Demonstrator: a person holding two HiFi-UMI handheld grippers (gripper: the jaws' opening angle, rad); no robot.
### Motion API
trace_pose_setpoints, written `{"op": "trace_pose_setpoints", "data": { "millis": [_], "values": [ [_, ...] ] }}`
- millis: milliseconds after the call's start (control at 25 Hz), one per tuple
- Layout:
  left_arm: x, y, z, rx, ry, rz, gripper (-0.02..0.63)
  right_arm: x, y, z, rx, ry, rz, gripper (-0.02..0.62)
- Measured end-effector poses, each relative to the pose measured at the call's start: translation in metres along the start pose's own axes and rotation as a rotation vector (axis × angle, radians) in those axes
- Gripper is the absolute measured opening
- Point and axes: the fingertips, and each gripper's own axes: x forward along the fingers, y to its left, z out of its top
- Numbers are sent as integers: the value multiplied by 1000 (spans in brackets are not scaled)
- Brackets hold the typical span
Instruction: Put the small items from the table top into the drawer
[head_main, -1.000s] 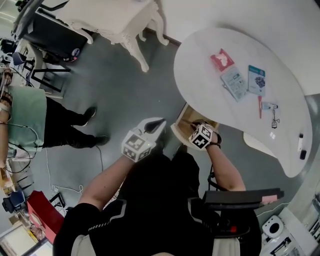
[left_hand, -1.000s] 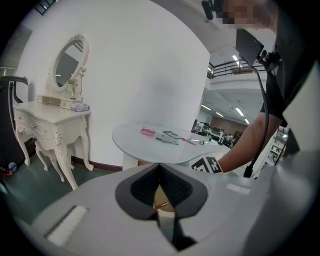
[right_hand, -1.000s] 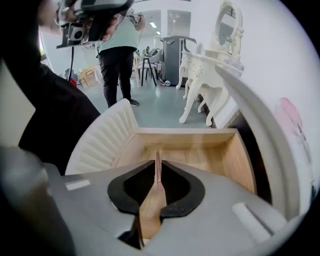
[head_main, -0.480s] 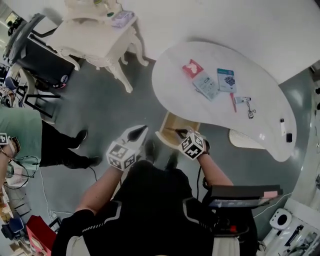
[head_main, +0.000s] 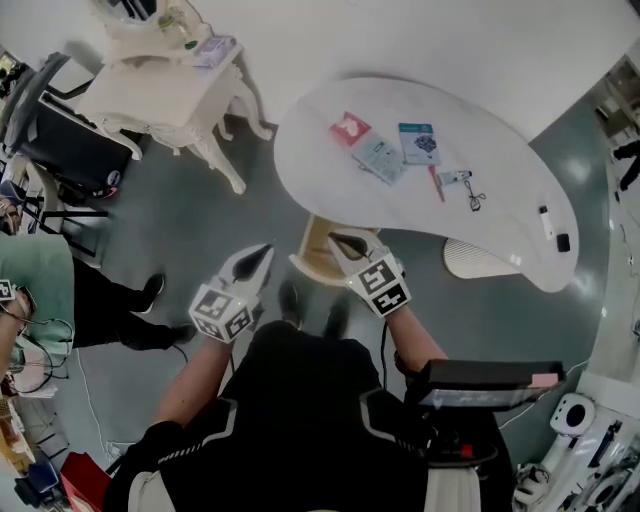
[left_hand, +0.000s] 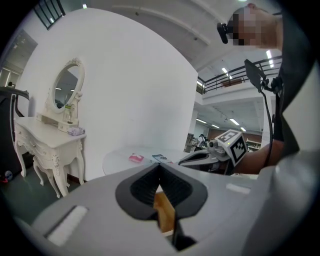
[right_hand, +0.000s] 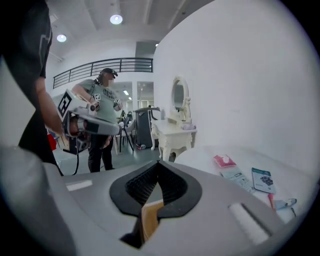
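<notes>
The small items lie on the white table (head_main: 500, 130). A red packet (head_main: 350, 127), a grey packet (head_main: 381, 158) and a teal card (head_main: 418, 143) sit close together near its left end. A thin red stick (head_main: 436, 183) and a small metal piece (head_main: 474, 193) lie just to their right. Two small dark objects (head_main: 563, 242) rest well apart from these, near the table's right end.

Below the table's near edge a drawer (head_main: 310, 252) stands pulled out, with its wooden inside showing. No item can be seen in it.

The right gripper (head_main: 345, 240) points over the drawer's right side. Its jaws are pressed together with nothing between them, and the right gripper view (right_hand: 159, 164) shows only wood through the gap behind the tips. Contact with the drawer cannot be told.

The left gripper (head_main: 265, 250) hangs just left of the drawer, above grey floor. Its jaws are likewise closed and empty (left_hand: 160, 166).

A white dressing table (head_main: 170, 85) with an oval mirror (left_hand: 66, 89) stands by the wall, and a bystander in a green shirt (right_hand: 102, 107) stands at the far left.
</notes>
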Motion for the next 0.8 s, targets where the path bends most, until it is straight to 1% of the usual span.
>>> {"op": "trace_pose_setpoints", "data": {
  "millis": [160, 360, 440, 600, 680, 800],
  "values": [
    [2, -11, 19, 26, -33, 4, -2, -22, -2, 31, 47, -111, -18, 2],
    [-2, -23, 50, 43, -90, -4, -2, -51, -8, 65, 88, -235, -74, 2],
    [-3, -26, 60, 62, -105, -8, -2, -58, -10, 74, 95, -262, -104, 3],
    [-7, -29, 75, 92, -124, -49, -2, -66, -12, 90, 110, -293, -175, 2],
    [-12, -26, 80, 115, -128, -60, -2, -68, -10, 98, 114, -299, -212, 2],
    [-18, -15, 89, 163, -137, -56, -2, -71, -6, 110, 153, -325, -259, 2]
  ]
}}
